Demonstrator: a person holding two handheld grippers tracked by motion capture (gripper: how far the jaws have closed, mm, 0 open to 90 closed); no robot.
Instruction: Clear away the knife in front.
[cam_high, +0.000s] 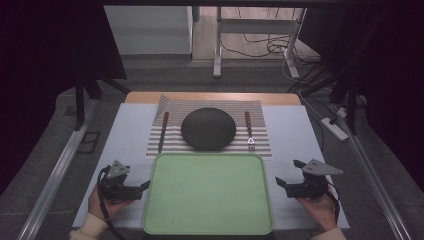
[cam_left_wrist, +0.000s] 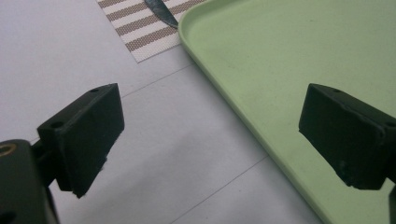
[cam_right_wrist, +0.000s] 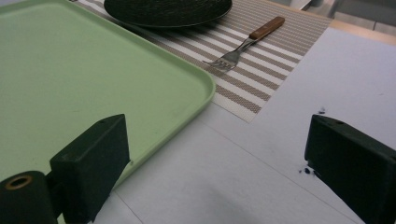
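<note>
Tray (cam_high: 208, 195) sits between my two spread, empty grippers, left (cam_high: 142, 187) and right (cam_high: 281, 184), so I'd bite both side rims level, together.

My high view looks forward and down on the table, while each gripper view rides low, close behind its own jaws, both sharing the green tray (cam_left_wrist: 299, 70) ahead with the high view.

Tray (cam_high: 207, 195) blocks centre; bare table (cam_high: 295, 135) flanks free.
</note>
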